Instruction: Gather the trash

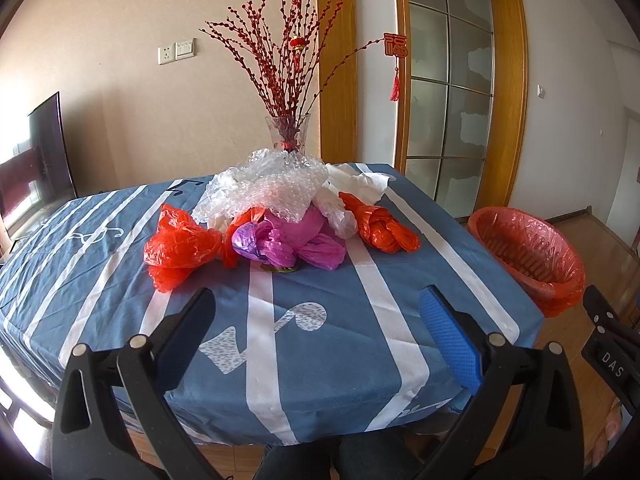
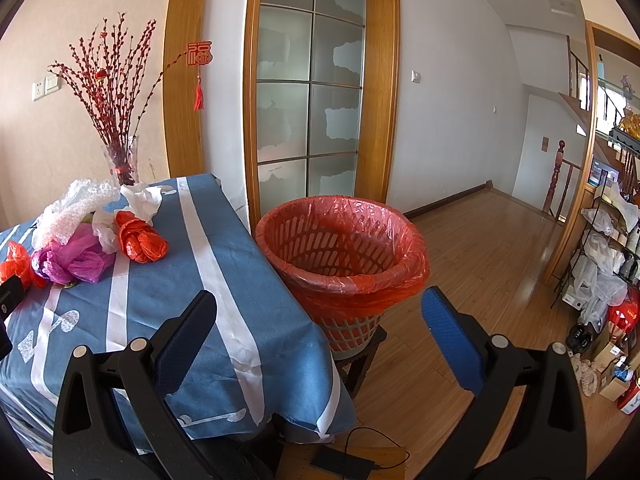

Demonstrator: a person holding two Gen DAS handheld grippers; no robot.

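A heap of plastic trash lies mid-table: a red bag at the left, a purple bag in the middle, a second red bag at the right, bubble wrap and white plastic behind. The second red bag and the purple bag also show in the right wrist view. A basket bin with a red liner stands on a stool right of the table, also in the left wrist view. My left gripper is open above the table's near part. My right gripper is open in front of the bin.
The table has a blue cloth with white stripes. A glass vase with red branches stands behind the heap. A glass door is behind the bin. A rack with bags and boxes stands at the right on the wood floor.
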